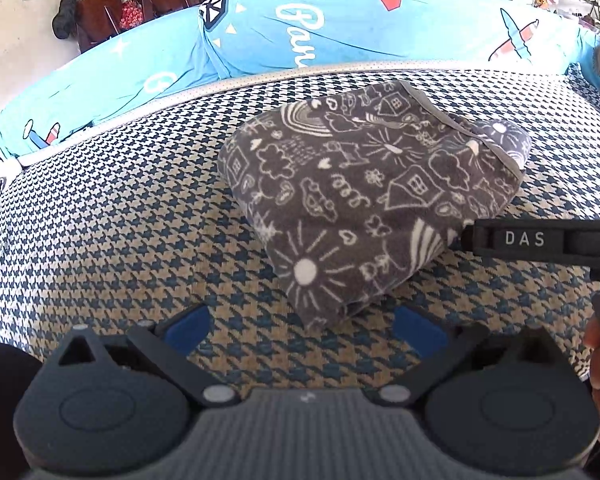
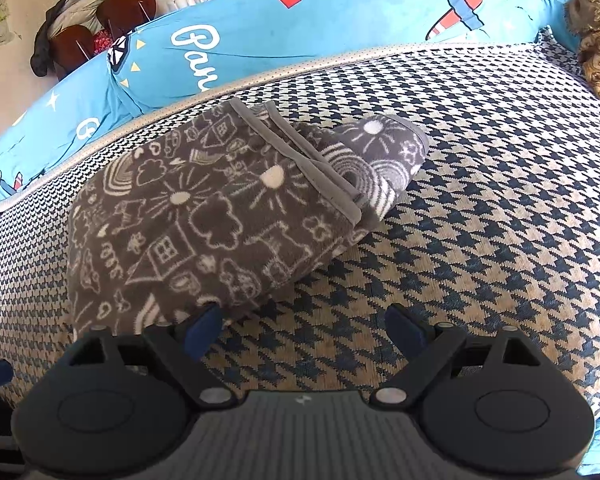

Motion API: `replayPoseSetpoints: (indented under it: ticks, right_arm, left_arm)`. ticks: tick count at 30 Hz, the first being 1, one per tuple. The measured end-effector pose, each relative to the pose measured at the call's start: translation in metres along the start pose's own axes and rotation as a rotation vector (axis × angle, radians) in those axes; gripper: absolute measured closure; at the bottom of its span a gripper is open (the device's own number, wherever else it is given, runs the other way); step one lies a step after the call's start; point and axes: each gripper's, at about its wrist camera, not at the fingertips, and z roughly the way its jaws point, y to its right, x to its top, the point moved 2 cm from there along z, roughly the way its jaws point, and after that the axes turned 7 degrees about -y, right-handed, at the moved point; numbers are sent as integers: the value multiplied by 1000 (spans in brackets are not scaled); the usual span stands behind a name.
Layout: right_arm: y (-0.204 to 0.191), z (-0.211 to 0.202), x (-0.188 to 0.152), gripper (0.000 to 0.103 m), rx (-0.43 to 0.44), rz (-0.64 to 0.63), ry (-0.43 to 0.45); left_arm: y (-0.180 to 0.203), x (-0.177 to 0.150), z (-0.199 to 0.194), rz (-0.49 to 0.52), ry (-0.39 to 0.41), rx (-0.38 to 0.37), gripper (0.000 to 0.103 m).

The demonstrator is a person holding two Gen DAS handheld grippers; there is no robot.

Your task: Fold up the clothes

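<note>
Lying folded in layers on the houndstooth cushion (image 1: 100, 220), the grey doodle-print blanket (image 1: 352, 196) looked bulky. Both the left gripper (image 1: 304, 328) and the right gripper (image 2: 304, 324) stood apart, holding nothing. A snagged binding edge (image 2: 312, 160) might have pulled the stack open.

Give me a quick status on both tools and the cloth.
Left tool open, empty, short of the cloth. Right tool open, empty, one fingertip at its near edge. Grey patterned cloth folded on houndstooth cushion. Nothing in the way.

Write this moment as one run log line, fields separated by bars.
cloth: grey blanket folded on seat | left gripper: open, empty | right gripper: open, empty

Grey doodle-print cloth (image 1: 364, 184), folded thick, lying on houndstooth cushion (image 1: 120, 220).
</note>
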Motion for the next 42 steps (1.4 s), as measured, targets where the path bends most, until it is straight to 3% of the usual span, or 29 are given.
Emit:
replayPoseSetpoints:
  ticks: [25,42]
  right_arm:
    - [-25,-22,1,13,43,-77,45]
    - [-23,-19,0,13,12,-79,33]
  left_arm:
    - [-4,-6,-12,-15,-3,-8,0]
    - [0,-9,-5,-4,-36,-29,0]
